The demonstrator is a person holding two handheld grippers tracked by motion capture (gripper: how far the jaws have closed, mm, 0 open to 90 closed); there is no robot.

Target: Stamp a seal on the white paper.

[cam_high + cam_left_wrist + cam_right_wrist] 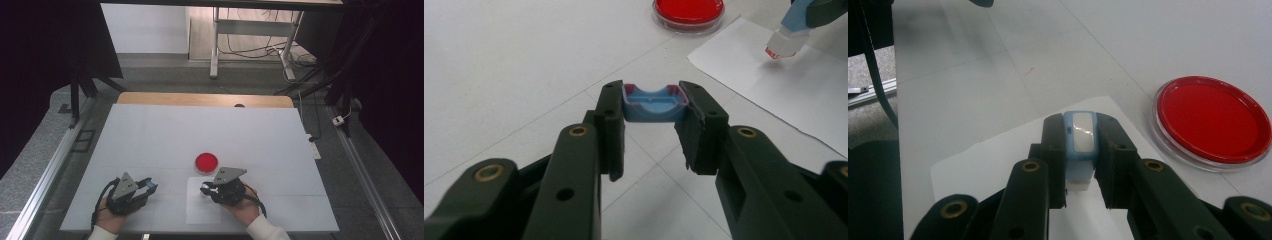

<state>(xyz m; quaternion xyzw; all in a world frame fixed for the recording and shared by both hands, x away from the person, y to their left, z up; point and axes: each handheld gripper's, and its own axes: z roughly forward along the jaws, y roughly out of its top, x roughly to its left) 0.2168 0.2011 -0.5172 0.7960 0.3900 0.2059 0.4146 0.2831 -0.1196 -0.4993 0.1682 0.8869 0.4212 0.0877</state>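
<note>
- Left hand-held gripper [651, 107]: black jaws clamped on a small blue plastic cap [655, 103], hollow side up, reddish rim; well left of the paper sheet [202, 200].
- Right hand-held gripper [1080, 145]: jaws closed on a pale blue marker-like body [1082, 145] with a rounded white end, held over the paper sheet.
- Round clear dish [206, 162], glossy red filling; just beyond the paper sheet's far edge.
- Paper sheet: flat, white, rectangular, on the matte white tabletop [150, 135].

Even bright light, dark margins, soft shadows, slightly blurred close-ups.
</note>
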